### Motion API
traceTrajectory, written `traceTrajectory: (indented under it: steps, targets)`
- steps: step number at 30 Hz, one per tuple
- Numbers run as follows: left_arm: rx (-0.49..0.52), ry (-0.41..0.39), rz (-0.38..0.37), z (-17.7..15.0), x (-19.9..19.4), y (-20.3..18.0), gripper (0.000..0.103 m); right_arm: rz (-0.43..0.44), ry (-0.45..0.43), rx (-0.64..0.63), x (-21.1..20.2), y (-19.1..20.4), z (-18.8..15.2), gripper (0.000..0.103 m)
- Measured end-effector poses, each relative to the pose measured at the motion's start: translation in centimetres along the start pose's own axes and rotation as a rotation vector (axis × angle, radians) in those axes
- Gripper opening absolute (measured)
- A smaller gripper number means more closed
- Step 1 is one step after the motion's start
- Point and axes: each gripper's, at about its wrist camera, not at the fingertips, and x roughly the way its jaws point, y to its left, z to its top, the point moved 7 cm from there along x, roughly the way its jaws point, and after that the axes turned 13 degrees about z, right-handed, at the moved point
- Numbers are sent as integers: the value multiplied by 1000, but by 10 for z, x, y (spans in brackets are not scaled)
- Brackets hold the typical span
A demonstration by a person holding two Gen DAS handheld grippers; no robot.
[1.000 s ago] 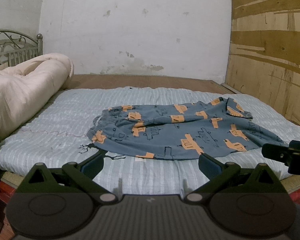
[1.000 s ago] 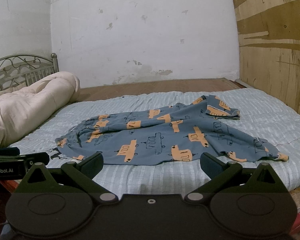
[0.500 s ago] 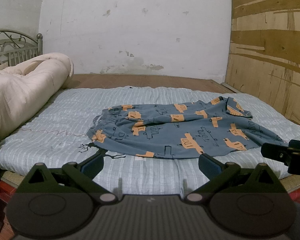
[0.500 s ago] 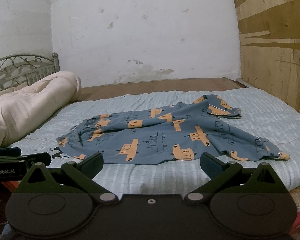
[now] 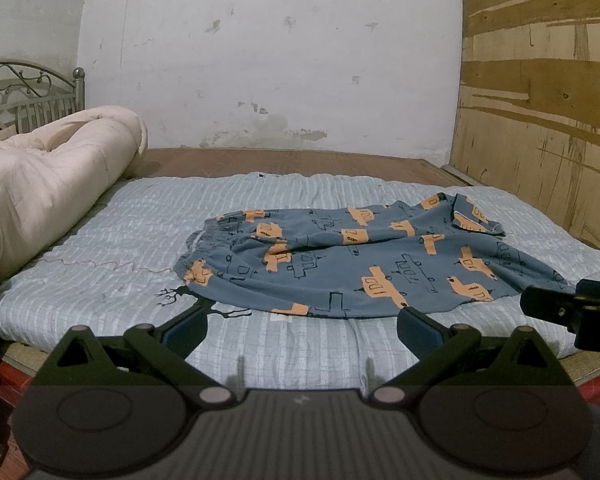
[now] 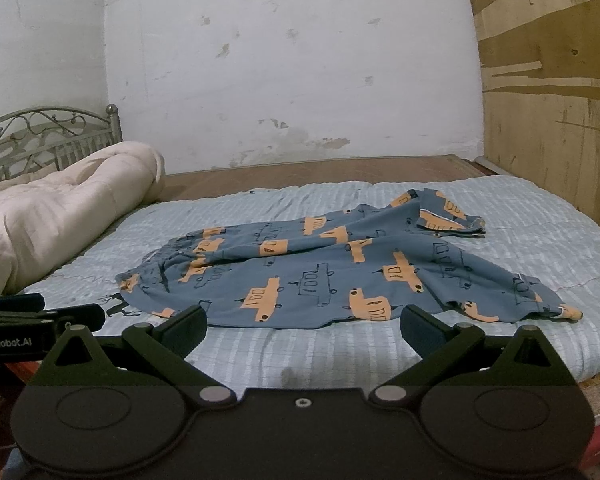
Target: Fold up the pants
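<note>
Blue-grey pants [image 5: 352,260] printed with orange cars lie rumpled and spread on the bed, waistband to the left, legs running right with one cuff folded over at the back. The right wrist view shows the same pants [image 6: 332,276]. My left gripper [image 5: 302,320] hangs open just short of the pants' near hem, holding nothing. My right gripper [image 6: 302,324] is open too, level with the bed's front edge, empty. Each gripper's black body shows at the side of the other's view.
A pale blue striped mattress pad [image 5: 112,264] covers the bed. A rolled cream quilt [image 5: 40,184] lies along the left by a metal headboard [image 6: 40,136]. A white wall stands behind and a plywood panel [image 5: 540,120] closes the right side.
Both grippers have edged slightly forward toward the bed; the pants lie as before and both stay open.
</note>
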Motion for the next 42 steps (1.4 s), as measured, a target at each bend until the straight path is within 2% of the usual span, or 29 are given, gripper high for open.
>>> traceTrajectory:
  steps: [15,25,34,36,42]
  targets:
    - [15,19,5,-4,5,-5,102,6,9,5,6,15,-12,102]
    - [57,72,36,-2,25,-7,102,26,34,14,22,1,-14,102]
    - [89,156,60,12,72,-4,102,83,56,-17,56,-12,-1,102]
    - [102,166,67,20,88,-2,102,113,63,-32,69,-17,8,102]
    - [122,131,117,63,149,21,102,255,141,-109,126,-41,43,102]
